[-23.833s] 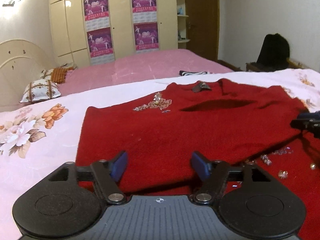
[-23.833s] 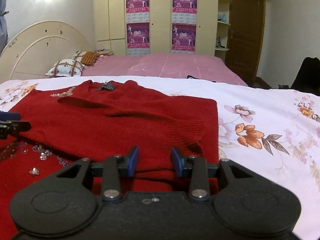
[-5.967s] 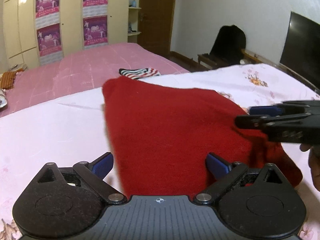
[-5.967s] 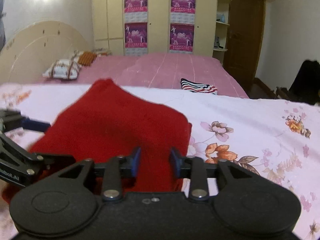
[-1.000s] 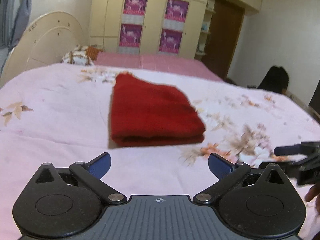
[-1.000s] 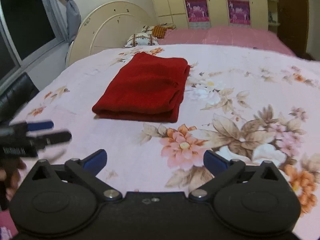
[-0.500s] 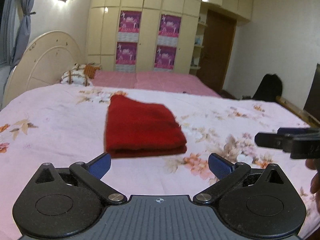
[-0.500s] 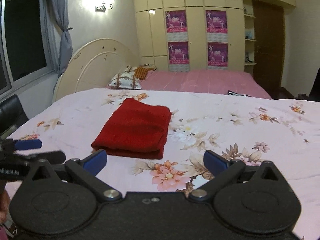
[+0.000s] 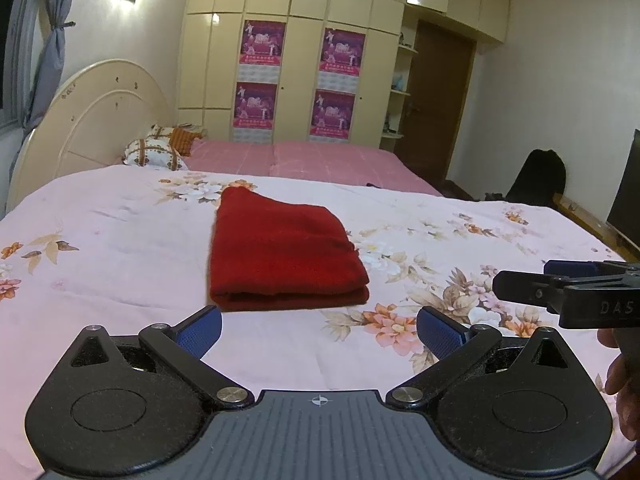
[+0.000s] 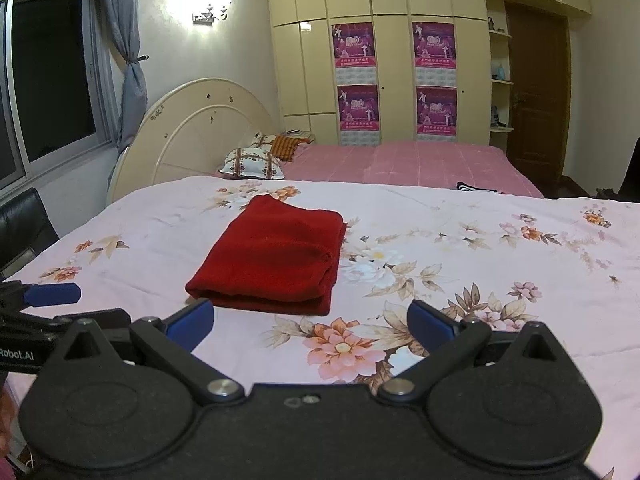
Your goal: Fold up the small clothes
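Note:
A red knitted garment (image 9: pixel 280 250) lies folded into a compact rectangle on the pale pink floral bedspread (image 9: pixel 120 248); it also shows in the right wrist view (image 10: pixel 276 256). My left gripper (image 9: pixel 318 330) is open and empty, held back from the garment's near edge. My right gripper (image 10: pixel 310 326) is open and empty, also short of the garment. The right gripper's fingers (image 9: pixel 560 286) show at the right of the left wrist view. The left gripper's fingers (image 10: pixel 56 294) show at the left of the right wrist view.
A second bed with a pink cover (image 9: pixel 304 160) and patterned pillows (image 9: pixel 154 152) lies behind. A striped cloth (image 10: pixel 478 188) sits on its edge. Cream headboard (image 10: pixel 200 128) at left, wardrobe with posters (image 10: pixel 396 76) behind, dark chair (image 9: pixel 538 180) and screen (image 9: pixel 626 192) at right.
Both grippers have drawn back and risen from the folded garment, which now sits farther off and sharper. Both stayed open. The garment has not moved.

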A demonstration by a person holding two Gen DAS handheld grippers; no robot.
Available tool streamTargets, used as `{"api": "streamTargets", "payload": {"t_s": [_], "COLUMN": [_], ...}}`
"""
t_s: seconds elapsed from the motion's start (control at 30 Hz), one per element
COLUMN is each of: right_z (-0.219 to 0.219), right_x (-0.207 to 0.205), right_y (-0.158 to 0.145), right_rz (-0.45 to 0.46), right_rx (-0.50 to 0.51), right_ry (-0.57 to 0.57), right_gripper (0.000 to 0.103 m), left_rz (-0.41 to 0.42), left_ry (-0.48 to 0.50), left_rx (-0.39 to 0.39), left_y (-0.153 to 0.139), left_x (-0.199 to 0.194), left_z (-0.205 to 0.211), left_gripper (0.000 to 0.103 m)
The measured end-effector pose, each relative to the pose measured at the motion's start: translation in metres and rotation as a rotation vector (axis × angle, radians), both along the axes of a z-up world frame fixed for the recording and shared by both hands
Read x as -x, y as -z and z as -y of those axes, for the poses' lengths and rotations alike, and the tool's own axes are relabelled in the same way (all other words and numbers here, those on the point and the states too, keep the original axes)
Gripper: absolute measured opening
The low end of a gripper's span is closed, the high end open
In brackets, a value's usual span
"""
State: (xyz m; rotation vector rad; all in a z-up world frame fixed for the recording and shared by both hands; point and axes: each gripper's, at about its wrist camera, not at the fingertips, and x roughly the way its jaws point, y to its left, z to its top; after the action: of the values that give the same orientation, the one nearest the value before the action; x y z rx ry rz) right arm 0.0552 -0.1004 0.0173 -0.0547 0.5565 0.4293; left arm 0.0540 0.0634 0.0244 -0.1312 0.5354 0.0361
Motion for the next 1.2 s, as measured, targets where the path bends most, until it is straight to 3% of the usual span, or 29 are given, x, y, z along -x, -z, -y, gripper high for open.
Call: {"api": "streamTargets", "payload": {"t_s": [1.2], "right_z": [0.0], "right_x": [0.001], "right_y": [-0.003], "right_rz": [0.014], "right_rx": [0.012], "right_ry": [0.013], "right_gripper": [0.102], "left_rz": [-0.002], "left_ry": [-0.013], "left_rx": [0.015], "left_y": [0.0], "left_x": [-0.005], "left_z": [-0.009], "left_gripper": [0.102]}}
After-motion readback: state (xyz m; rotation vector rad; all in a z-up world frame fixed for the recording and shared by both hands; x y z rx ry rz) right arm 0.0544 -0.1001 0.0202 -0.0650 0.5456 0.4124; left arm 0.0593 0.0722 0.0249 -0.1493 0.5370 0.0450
